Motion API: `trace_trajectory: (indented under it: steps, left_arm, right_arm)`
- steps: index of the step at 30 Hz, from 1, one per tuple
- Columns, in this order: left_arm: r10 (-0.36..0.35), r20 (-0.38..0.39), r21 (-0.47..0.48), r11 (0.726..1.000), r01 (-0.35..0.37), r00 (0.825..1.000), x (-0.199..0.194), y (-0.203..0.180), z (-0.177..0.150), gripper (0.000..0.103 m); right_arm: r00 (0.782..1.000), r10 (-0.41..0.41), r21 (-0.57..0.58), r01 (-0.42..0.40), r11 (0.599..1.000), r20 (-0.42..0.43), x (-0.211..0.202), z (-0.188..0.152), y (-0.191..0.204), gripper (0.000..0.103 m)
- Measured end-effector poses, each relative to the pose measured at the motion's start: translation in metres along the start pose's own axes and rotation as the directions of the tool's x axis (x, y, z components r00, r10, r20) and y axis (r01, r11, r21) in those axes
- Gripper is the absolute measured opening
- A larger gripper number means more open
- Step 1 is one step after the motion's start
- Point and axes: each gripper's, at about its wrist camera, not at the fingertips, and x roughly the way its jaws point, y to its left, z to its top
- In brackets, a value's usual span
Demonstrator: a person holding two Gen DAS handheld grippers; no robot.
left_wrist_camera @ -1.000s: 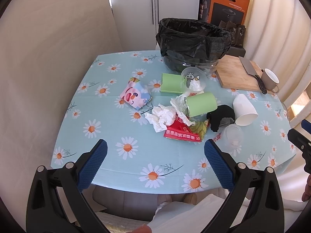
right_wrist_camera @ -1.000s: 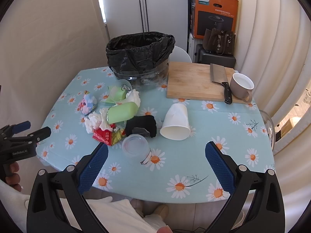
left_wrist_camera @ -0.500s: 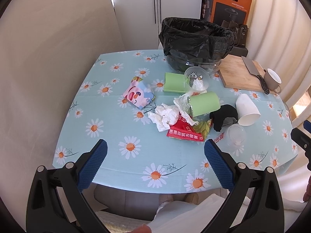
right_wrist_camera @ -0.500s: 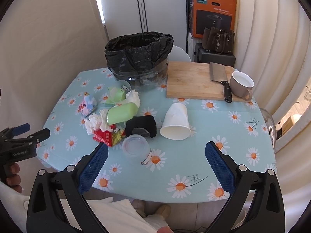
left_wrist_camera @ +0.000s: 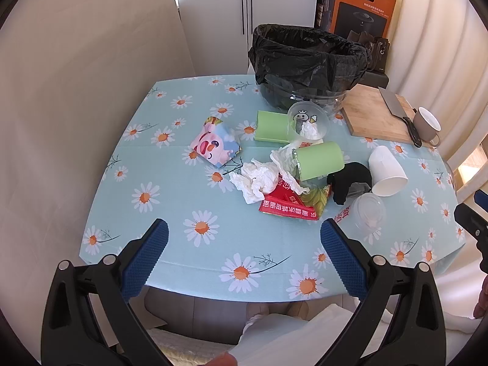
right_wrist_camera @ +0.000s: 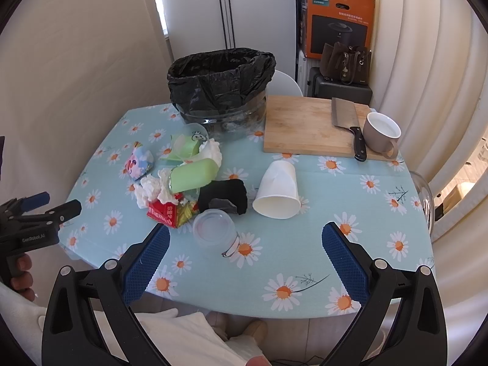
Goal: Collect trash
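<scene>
Trash lies in a heap mid-table: crumpled white tissue (left_wrist_camera: 259, 180), a red snack wrapper (left_wrist_camera: 286, 206), a green cup on its side (left_wrist_camera: 320, 160), a black crumpled piece (left_wrist_camera: 350, 180), a clear plastic cup (left_wrist_camera: 369, 210), a tipped white paper cup (left_wrist_camera: 387, 172) and a pig-print packet (left_wrist_camera: 215, 146). A bin with a black liner (left_wrist_camera: 308, 58) stands behind. My left gripper (left_wrist_camera: 244, 256) hangs open over the near table edge, short of the heap. Near the front edge my right gripper (right_wrist_camera: 245, 253) is open too, with the clear cup (right_wrist_camera: 213, 228) just beyond its left finger.
A wooden cutting board (right_wrist_camera: 305, 125) with a cleaver (right_wrist_camera: 347, 122) and a grey mug (right_wrist_camera: 381, 134) sits at the back right. A flat green box (left_wrist_camera: 271, 126) and a clear printed cup (left_wrist_camera: 308, 120) lie before the bin. An orange carton (right_wrist_camera: 338, 21) stands behind.
Both views have shifted slightly, as if the grippers drew back and rose a little. The trash has not moved and both grippers stay open.
</scene>
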Motion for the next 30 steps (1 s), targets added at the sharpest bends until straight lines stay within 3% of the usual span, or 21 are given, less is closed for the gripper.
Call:
trace_trajectory:
  steps: [30]
  left_arm:
    - [-0.023,-0.034,0.003,1.000,0.023,0.999,0.0022,-0.0033,-0.0020,0.098]
  right_arm:
    - [0.999,0.026,-0.001,-0.026,1.000,-0.018,0.0001,-0.0023,-0.0024,0.096]
